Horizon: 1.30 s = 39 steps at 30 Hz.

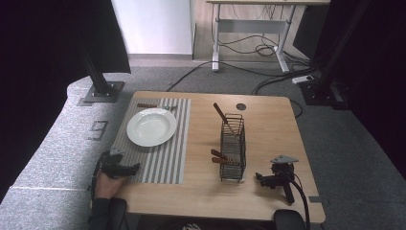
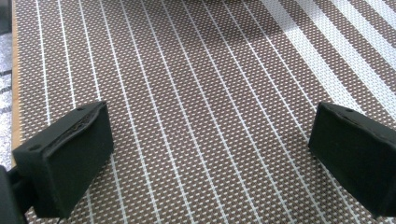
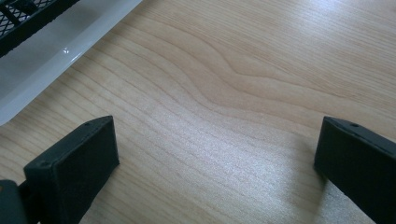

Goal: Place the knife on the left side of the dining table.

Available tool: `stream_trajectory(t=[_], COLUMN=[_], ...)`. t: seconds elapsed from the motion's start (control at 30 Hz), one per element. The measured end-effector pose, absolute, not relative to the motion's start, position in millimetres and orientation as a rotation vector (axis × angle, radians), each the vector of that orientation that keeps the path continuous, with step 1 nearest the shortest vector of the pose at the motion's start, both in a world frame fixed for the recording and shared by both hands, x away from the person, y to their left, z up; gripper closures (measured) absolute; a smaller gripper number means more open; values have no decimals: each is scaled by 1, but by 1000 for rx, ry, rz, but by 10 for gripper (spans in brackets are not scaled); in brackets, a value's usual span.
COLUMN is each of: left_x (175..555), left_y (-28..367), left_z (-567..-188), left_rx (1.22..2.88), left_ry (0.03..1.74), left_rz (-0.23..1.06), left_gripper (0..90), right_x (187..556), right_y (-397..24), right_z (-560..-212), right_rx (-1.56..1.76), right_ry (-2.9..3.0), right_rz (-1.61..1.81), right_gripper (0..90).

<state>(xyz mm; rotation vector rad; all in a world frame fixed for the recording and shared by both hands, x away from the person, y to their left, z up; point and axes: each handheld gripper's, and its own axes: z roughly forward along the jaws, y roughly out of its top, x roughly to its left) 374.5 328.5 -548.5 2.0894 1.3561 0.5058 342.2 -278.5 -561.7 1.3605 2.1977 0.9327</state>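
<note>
From the high view, a wooden table [image 1: 201, 191] carries a striped placemat [image 1: 163, 158] on its left half, and a white plate [image 1: 151, 126] sits on the far part of that mat. Just beyond the plate, a brown-handled utensil [image 1: 153, 106] lies across the mat's far edge. Right of the mat stands a black wire caddy [image 1: 233, 148]; one brown handle [image 1: 219, 113] sticks up tilted from its far end, and two more brown handles [image 1: 219, 156] poke out of its left side near the front. The left gripper [image 1: 125, 168] rests at the mat's near left corner, held by a hand [image 1: 106, 186] that comes in from the bottom edge. The right gripper [image 1: 262, 180] lies on bare wood just right of the caddy's near end, its cable trailing toward the table's front edge.

In the left gripper view, the left gripper [image 2: 210, 149] has its jaws spread wide with nothing between them; below them lies the woven brown-and-white placemat [image 2: 196, 79], and a strip of table edge shows at the far left.

In the right gripper view, the right gripper [image 3: 219, 158] likewise stands wide apart and empty above bare wood grain [image 3: 243, 70]. At the upper left, the caddy's black mesh [image 3: 23, 16] sits on a pale white base [image 3: 65, 44], well apart from the jaws.
</note>
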Motion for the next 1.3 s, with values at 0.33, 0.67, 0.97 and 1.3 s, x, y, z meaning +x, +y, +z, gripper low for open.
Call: stream_trajectory(t=[0.33, 0.67, 0.97, 1.3], left_x=[375, 375, 376, 382], left_y=[328, 328, 323, 307], left_z=[-548, -546, -534, -514], left_rx=[2090, 2088, 2042, 2032], left_ry=[1356, 1374, 1346, 1279], left_rz=[505, 499, 484, 479], left_gripper=[0, 14, 11, 17], right_x=[342, 342, 342, 342], right_y=[-278, -278, -279, -279], right_z=[-562, -562, -562, -562], right_rx=[1360, 1360, 1360, 1360], right_ry=[2198, 2198, 2198, 2198], right_rz=[933, 933, 933, 933], right_gripper=[0, 0, 0, 0])
